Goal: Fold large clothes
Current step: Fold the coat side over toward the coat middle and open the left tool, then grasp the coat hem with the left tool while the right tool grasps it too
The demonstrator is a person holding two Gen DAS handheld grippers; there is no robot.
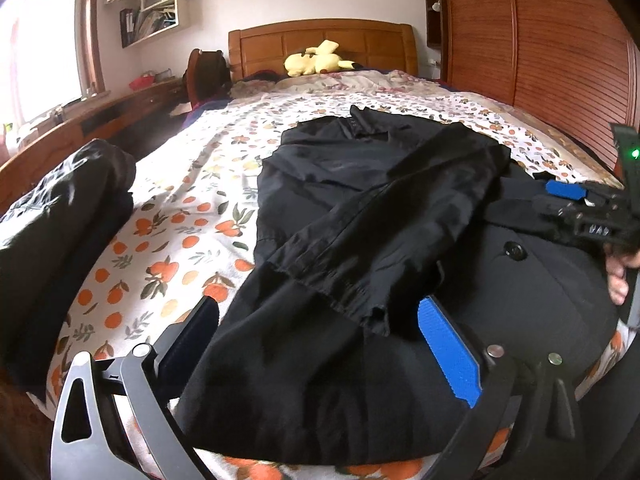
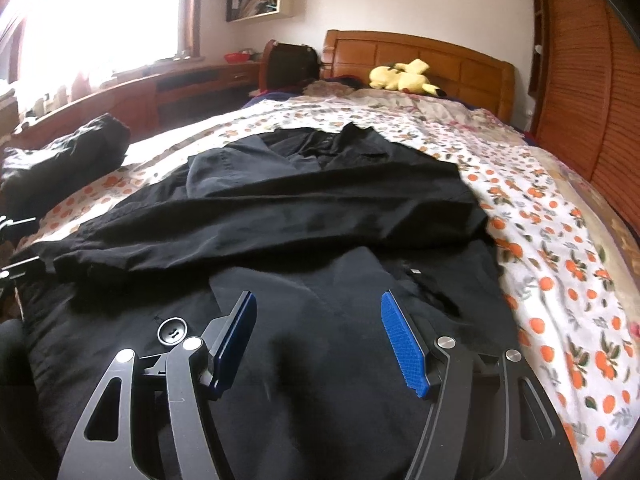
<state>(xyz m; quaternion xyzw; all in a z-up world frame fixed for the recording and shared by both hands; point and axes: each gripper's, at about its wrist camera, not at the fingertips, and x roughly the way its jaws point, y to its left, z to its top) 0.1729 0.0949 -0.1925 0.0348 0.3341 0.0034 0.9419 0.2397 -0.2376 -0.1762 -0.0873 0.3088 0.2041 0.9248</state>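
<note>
A large black coat [image 1: 320, 380] lies spread on the orange-print bedspread [image 1: 180, 220]. One sleeve [image 1: 400, 216] is folded slantwise across its body, with the cuff near my left gripper [image 1: 320, 320]. That gripper is open wide, low over the coat's near hem, and its pads press on nothing. In the right wrist view the same sleeve [image 2: 280, 220] crosses the coat [image 2: 320, 400]. My right gripper [image 2: 316, 316] stands open just above the cloth, beside a black button [image 2: 173, 331]. One of its blue pads [image 1: 566, 191] shows at the right of the left wrist view, with a hand [image 1: 618, 280] below it.
A second dark garment [image 1: 60, 216] is heaped at the bed's left edge. A yellow plush toy [image 1: 316, 60] lies by the wooden headboard [image 1: 320, 40]. A slatted wooden wardrobe [image 1: 540, 60] runs along the right side and a wooden desk [image 2: 180, 84] along the left.
</note>
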